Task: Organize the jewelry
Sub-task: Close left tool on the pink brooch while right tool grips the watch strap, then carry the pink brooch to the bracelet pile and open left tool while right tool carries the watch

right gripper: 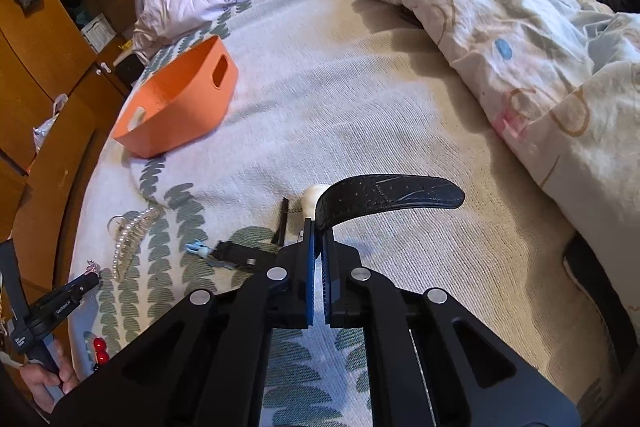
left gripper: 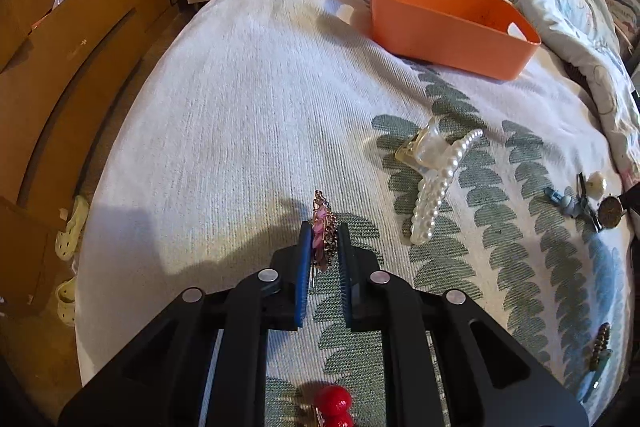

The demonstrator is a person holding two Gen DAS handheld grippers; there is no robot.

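Observation:
My left gripper [left gripper: 324,233] is shut on a pink and gold jewelled brooch [left gripper: 322,227], held just above the bedspread. My right gripper [right gripper: 319,227] is shut on a black leather watch strap [right gripper: 384,195] that curls up and to the right. An orange basket [left gripper: 444,19] stands further back on the bed; it also shows in the right wrist view [right gripper: 180,103]. A pearl hair claw [left gripper: 436,175] lies to the right of my left gripper. Red bead earrings [left gripper: 334,403] lie under my left gripper. The left gripper also shows in the right wrist view [right gripper: 90,277].
Small pieces lie at the right of the bedspread: a blue clip [left gripper: 560,201], a round pendant [left gripper: 610,213], a pearl stud [left gripper: 596,183] and a gold clip [left gripper: 598,345]. A crumpled duvet [right gripper: 500,7] covers the bed's far side. Wooden cupboards [left gripper: 60,67] stand to the left.

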